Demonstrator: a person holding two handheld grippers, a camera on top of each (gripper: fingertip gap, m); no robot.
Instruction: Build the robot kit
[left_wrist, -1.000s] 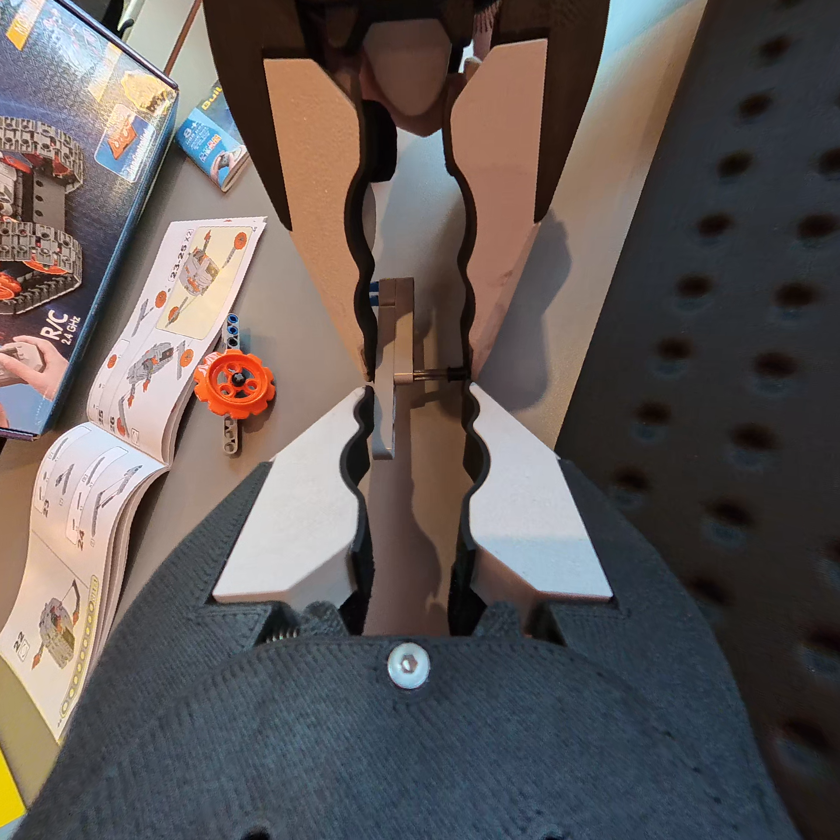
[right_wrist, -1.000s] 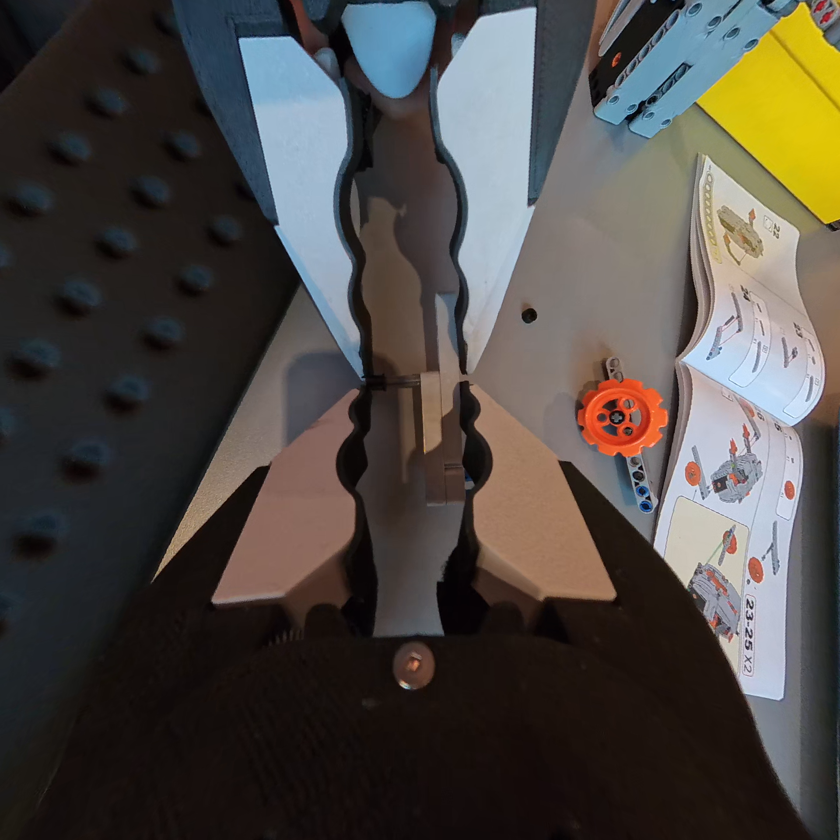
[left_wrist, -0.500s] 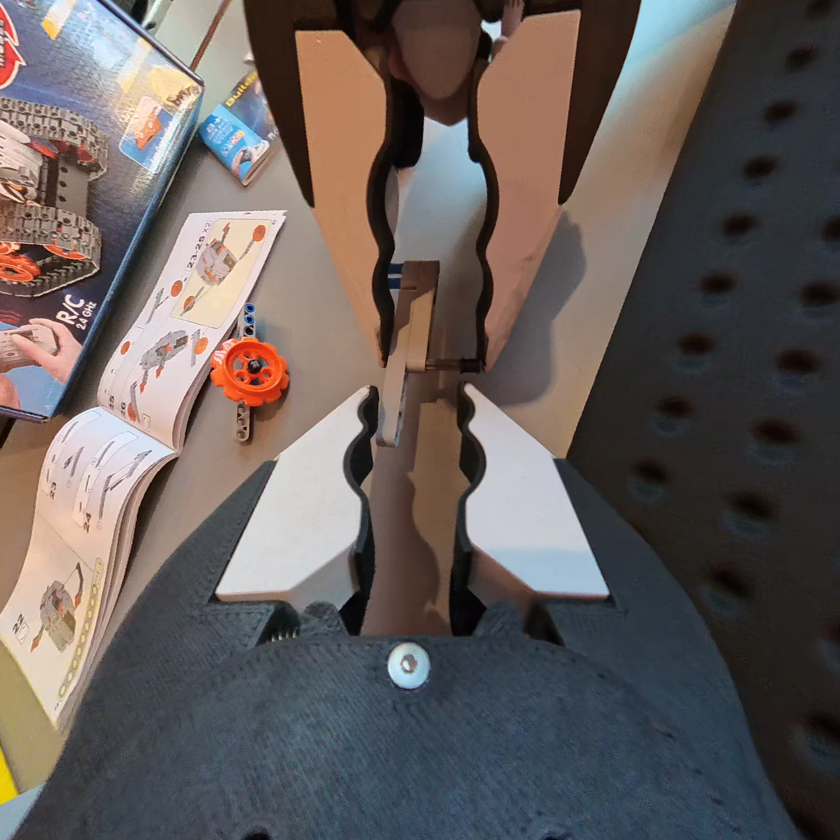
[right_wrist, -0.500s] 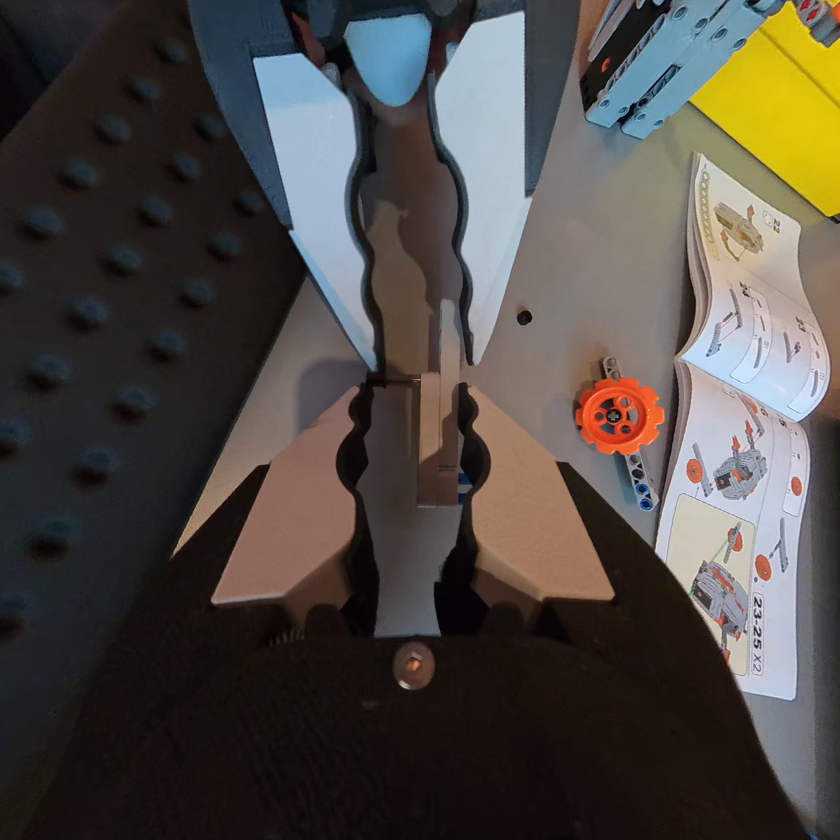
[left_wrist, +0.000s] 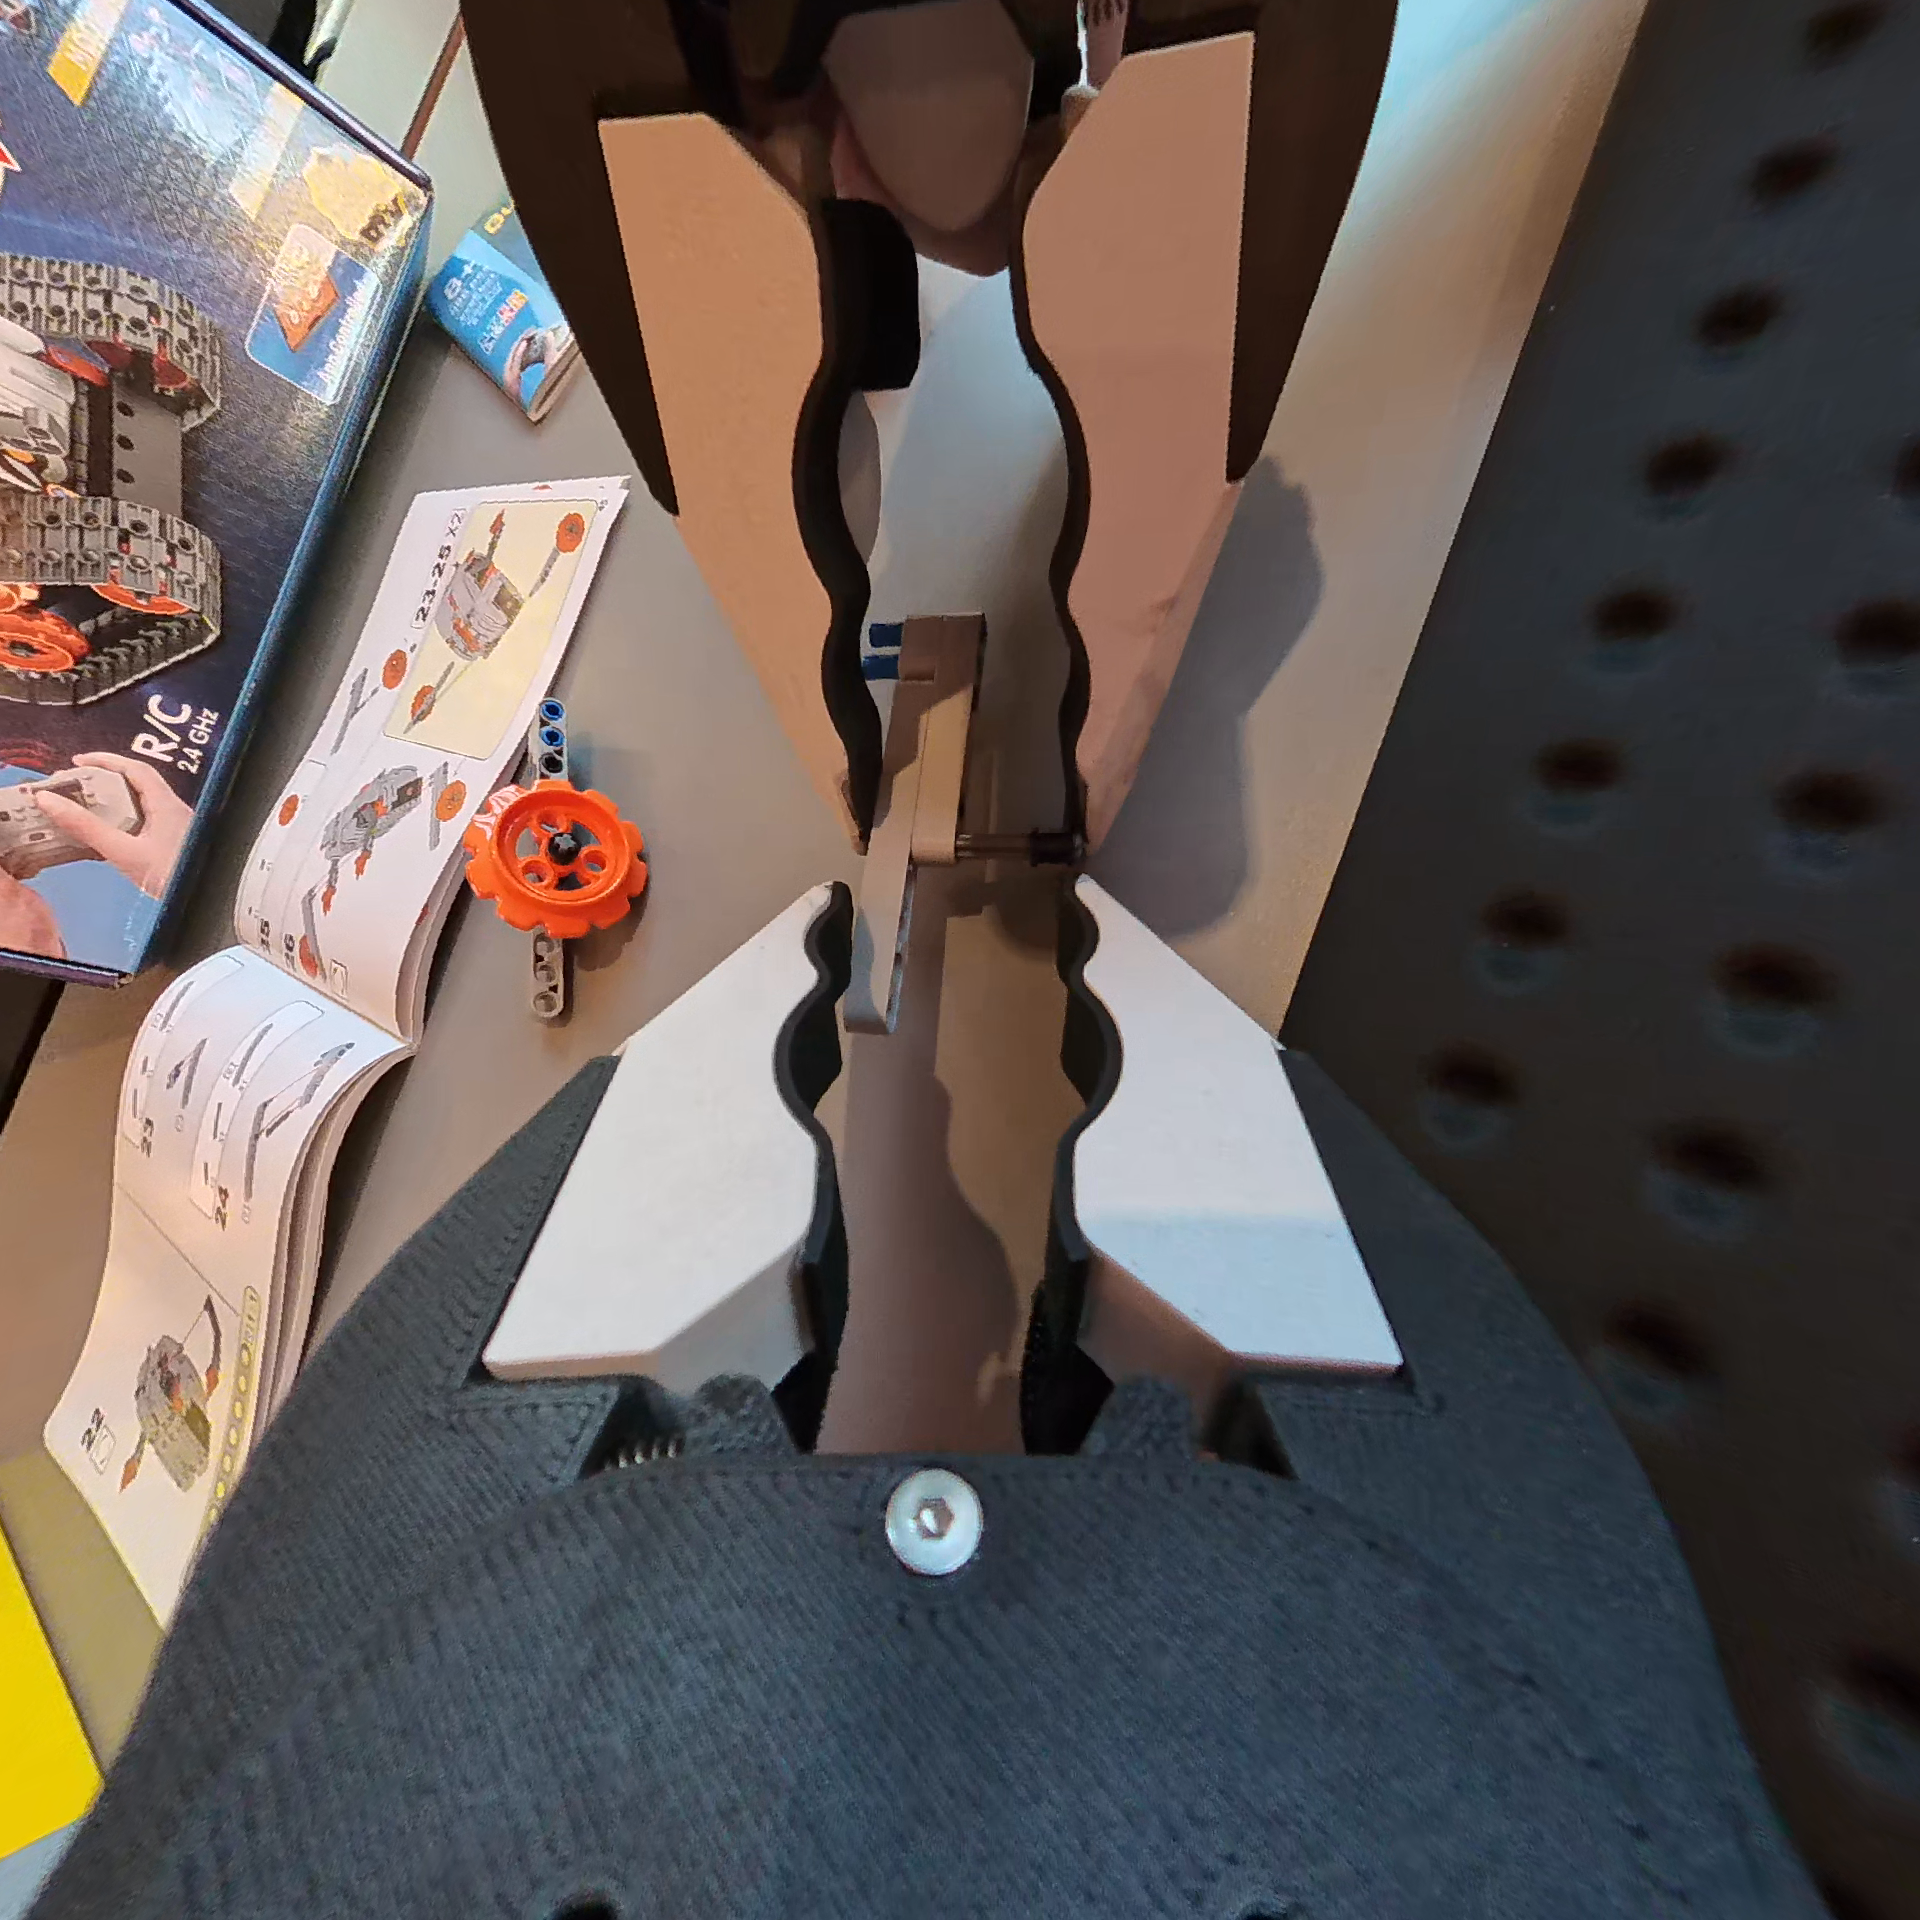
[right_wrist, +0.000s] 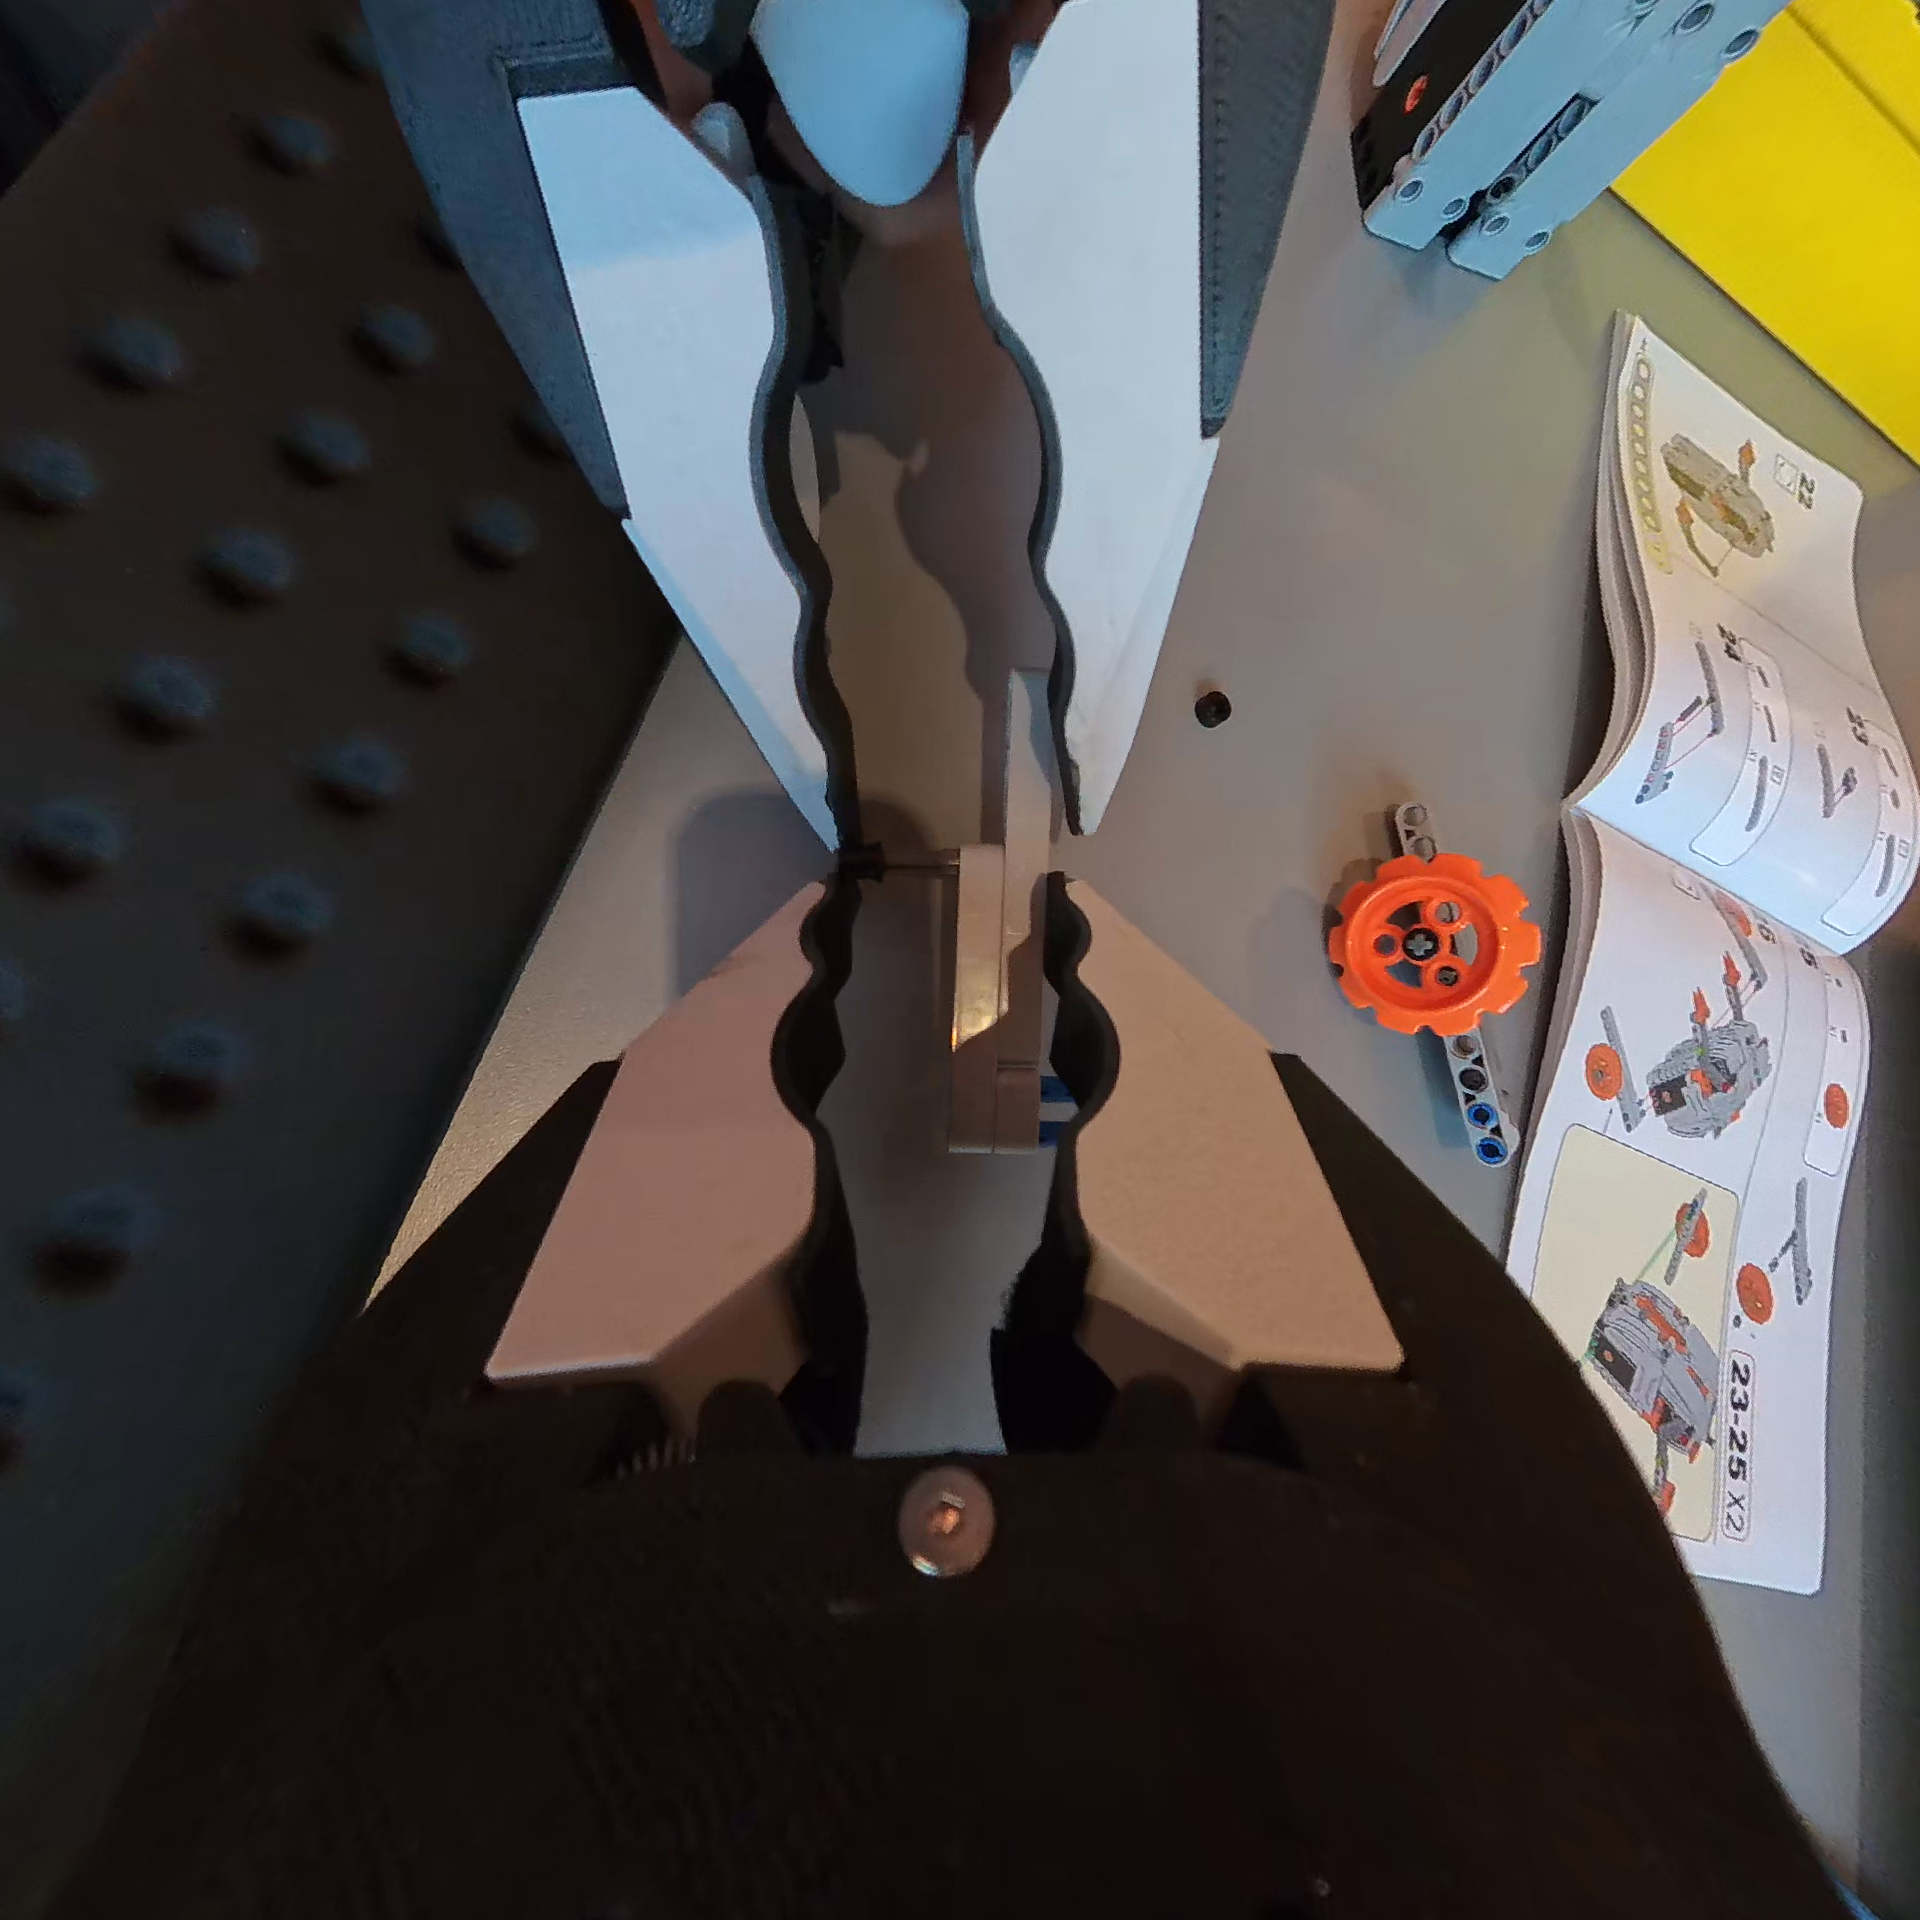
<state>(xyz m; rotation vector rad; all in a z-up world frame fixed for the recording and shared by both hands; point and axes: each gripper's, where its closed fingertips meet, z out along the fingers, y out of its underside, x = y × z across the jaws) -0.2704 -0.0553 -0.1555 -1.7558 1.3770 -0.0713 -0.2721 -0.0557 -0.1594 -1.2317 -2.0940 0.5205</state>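
Note:
My two grippers meet tip to tip above a grey table (left_wrist: 727, 644). A grey beam assembly (left_wrist: 935, 748) with a black axle (left_wrist: 1013, 844) and blue pins (left_wrist: 881, 649) hangs between them. My right gripper (right_wrist: 942, 883) is shut across it: the beams (right_wrist: 987, 997) press on one pad and the axle end (right_wrist: 904, 862) on the other fingertip. My left gripper (left_wrist: 958, 899) is part open. The lower beam's end lies between its jaws against the left pad, with a gap to the right pad. Each gripper shows at the top of the other's view (left_wrist: 966, 831) (right_wrist: 951, 826).
An orange toothed wheel (left_wrist: 556, 852) (right_wrist: 1429, 940) on a small grey beam lies beside an open instruction booklet (left_wrist: 343, 883) (right_wrist: 1714, 935). A blue toy box (left_wrist: 156, 468) and leaflet (left_wrist: 509, 332) are beyond. A dark studded panel (left_wrist: 1662, 831) (right_wrist: 260, 623), a grey block assembly (right_wrist: 1538, 125) and a small black pin (right_wrist: 1210, 710) are nearby. Less than 4 cm separates the two grippers' tips.
The lower grey beam has tilted away from the upper one, its end swinging toward my left gripper's left pad. Both grippers have shifted slightly; their jaw gaps look unchanged.

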